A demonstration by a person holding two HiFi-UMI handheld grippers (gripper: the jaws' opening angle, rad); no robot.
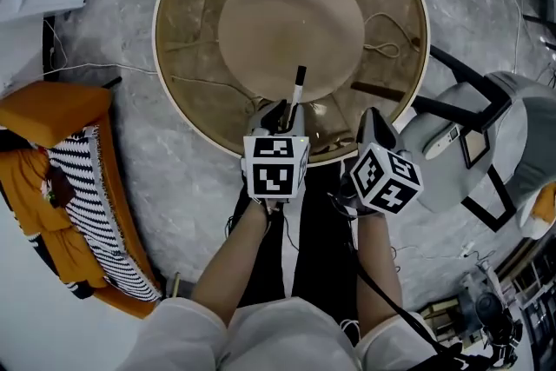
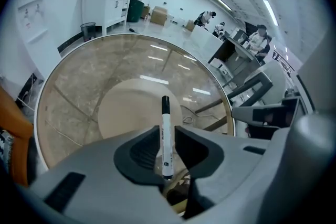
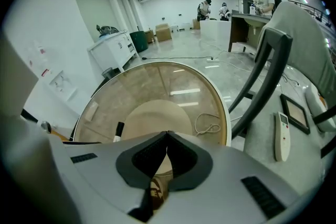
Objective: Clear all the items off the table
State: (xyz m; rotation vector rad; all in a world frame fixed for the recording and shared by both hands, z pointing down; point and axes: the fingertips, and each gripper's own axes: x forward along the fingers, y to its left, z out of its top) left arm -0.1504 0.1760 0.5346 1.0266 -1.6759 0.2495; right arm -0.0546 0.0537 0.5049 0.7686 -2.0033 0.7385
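Glass, round and brown-tinted, makes up the tabletop point(image 1: 187, 22), seen from above with a cream rim and a beige disc-shaped base point(image 1: 291, 22) showing through it. A grey chair point(image 1: 486, 126) stands just beside it on the right, with a white remote point(image 3: 282, 136) lying on the seat.

Two hand-held grippers hover at the near edge of the tabletop. The left claw point(image 2: 167, 136) is narrowly parted, with a thin sliver of space on either side of what stands between its jaws. The right claw point(image 3: 167, 134) is closed tight on nothing, its tips meeting.

A white marker point(image 1: 298, 89) with a black cap is the task's thing. It appears to lie on the glass near the front edge, pointing away from the person, with its near end between the left claw's jaws. It does not look gripped yet.

A pale looped cord point(image 1: 387, 46) shows towards the right rim. Whether it rests on the glass or on the floor beneath cannot be told.

The task looks close to done: the marker remains to be lifted away, and possibly the cord.
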